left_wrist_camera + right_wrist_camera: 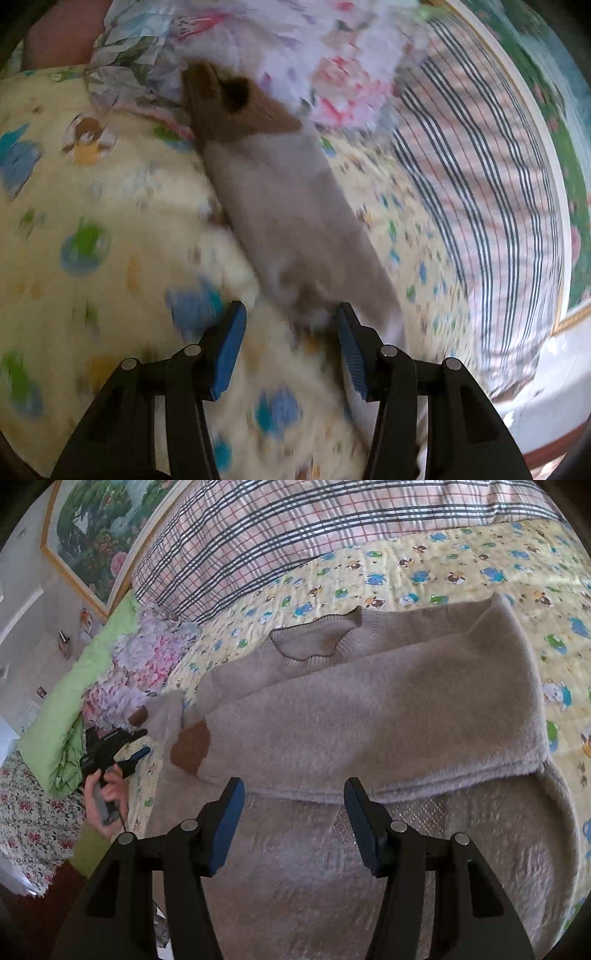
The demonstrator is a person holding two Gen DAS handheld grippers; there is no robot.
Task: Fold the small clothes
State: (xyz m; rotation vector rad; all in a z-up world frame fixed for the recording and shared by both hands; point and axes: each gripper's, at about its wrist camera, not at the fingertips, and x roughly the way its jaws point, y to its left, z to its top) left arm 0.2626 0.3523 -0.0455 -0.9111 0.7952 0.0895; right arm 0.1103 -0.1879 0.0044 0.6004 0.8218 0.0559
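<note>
- Left hand [105, 799]: at 8 o'clock in the right wrist view, green cuff, gripping the handle of the left gripper [138, 755] just beside the sleeve end.
- Green pillow [85, 686]: at 9 o'clock, lying along the bed's far side, next to a floral cover [144, 661].
- Framed painting [103, 528]: at 11 o'clock on the wall, trees and pink flowers.
- Left gripper [291, 325], own view: blue pads spread apart, nothing between them; picture blurred.
- Sleeve [280, 206]: beige with a brown cuff [236, 103], running from between the pads toward 12 o'clock, cuff touching crumpled floral fabric [155, 59].
- Bedsheet [424, 572]: yellow with cartoon animals, the work surface.
- Sweater [388, 709]: beige, fuzzy, centre of the right wrist view, lying flat on the sheet, neckline toward 12 o'clock, one brown-cuffed sleeve laid across the body toward 9 o'clock.
- Right gripper [293, 805]: jaws wide apart above the sweater's lower part, holding nothing.
- Plaid blanket [332, 513]: pink and navy checks, at 12 o'clock beyond the sheet.
</note>
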